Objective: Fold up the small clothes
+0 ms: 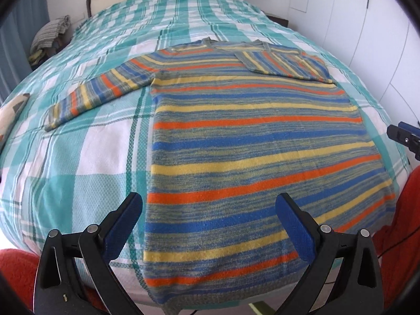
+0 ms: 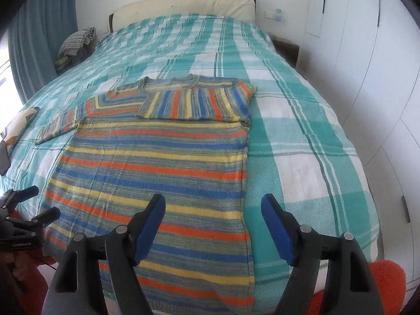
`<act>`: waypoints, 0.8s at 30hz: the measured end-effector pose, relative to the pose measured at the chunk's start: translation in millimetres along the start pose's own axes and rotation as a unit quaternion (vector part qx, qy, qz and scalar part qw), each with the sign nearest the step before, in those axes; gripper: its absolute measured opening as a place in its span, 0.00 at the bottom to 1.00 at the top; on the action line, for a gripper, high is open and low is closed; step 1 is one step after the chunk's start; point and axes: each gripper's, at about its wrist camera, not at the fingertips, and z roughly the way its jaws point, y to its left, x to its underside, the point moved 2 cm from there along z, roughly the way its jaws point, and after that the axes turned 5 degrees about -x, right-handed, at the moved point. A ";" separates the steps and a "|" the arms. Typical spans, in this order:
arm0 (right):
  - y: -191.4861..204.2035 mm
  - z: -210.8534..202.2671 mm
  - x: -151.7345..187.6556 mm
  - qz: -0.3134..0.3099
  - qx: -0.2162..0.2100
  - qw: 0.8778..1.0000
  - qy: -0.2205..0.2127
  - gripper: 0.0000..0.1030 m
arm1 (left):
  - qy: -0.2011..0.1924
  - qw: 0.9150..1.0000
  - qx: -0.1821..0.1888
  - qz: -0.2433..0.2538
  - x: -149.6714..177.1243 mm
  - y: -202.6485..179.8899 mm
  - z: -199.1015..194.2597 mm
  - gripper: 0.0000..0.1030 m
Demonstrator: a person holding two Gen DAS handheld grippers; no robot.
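My striped sweater (image 1: 249, 141) lies flat on the bed (image 2: 302, 136), one sleeve (image 2: 194, 102) folded across its chest; my left gripper (image 1: 207, 225) and right gripper (image 2: 212, 225) hang over its hem, jaws released.

Each claw had black plastic arms, triangular cut-outs near the base and round silver rivets at the pivots. The left claw (image 1: 210, 225) and the right claw (image 2: 212, 225) both carried blue textured pads (image 2: 275, 229) on their fingers. The left one's body bore small white lettering. The person wore fuzzy orange-red clothing (image 2: 391, 283).
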 end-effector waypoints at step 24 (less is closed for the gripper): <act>-20.0 4.4 24.1 -0.023 0.098 0.995 0.005 0.80 | 0.007 0.999 -0.023 -0.031 0.1 15.4 14.8 0.99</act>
